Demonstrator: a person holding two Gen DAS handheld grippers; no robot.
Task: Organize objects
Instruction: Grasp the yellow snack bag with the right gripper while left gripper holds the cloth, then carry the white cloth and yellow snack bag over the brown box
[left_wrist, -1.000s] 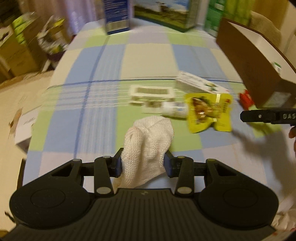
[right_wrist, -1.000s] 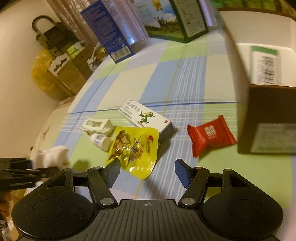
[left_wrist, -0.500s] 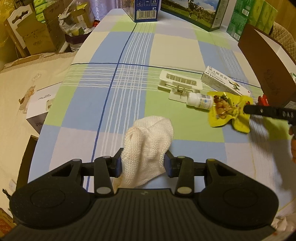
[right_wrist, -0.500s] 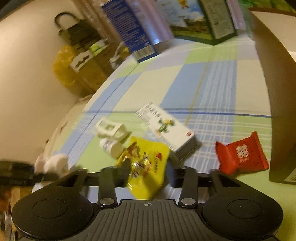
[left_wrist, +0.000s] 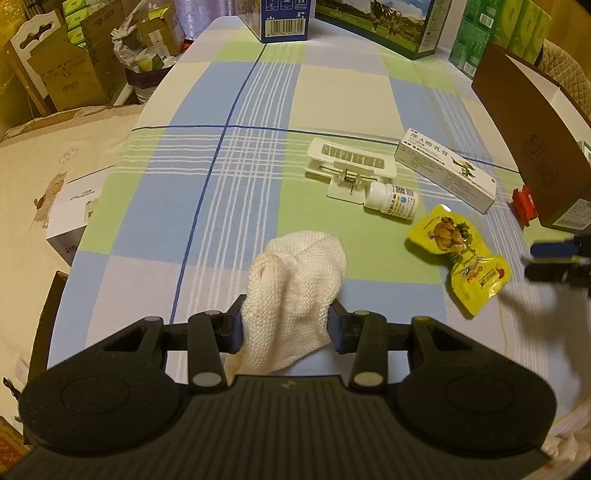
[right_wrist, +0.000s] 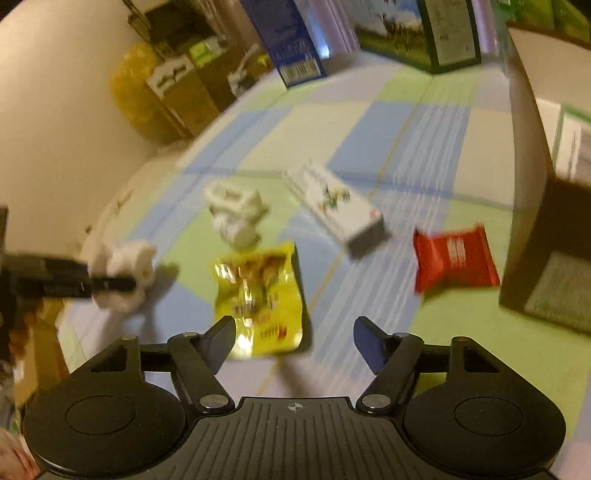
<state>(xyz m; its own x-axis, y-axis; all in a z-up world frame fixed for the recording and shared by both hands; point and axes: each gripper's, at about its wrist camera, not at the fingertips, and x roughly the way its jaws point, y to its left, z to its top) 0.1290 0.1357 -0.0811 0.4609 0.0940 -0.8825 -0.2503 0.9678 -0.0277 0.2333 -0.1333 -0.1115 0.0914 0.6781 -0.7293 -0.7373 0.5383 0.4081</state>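
My left gripper (left_wrist: 284, 325) is clamped on a bunched white knitted cloth (left_wrist: 295, 291), which stands up between the jaws above the checked tablecloth (left_wrist: 184, 206). Ahead on the cloth-covered table I see a white plastic clip (left_wrist: 349, 166) with a small white bottle (left_wrist: 391, 201) lying on its side, touching the clip's near edge. Just right of them lies a long white medicine box (left_wrist: 445, 170). Nearer to me sits a crumpled yellow snack pouch (left_wrist: 460, 256). At the right edge my right gripper (left_wrist: 557, 258) shows blurred, near the pouch. A brown cardboard box (left_wrist: 532, 147) stands beyond, with a red packet (left_wrist: 523, 201) at its foot.
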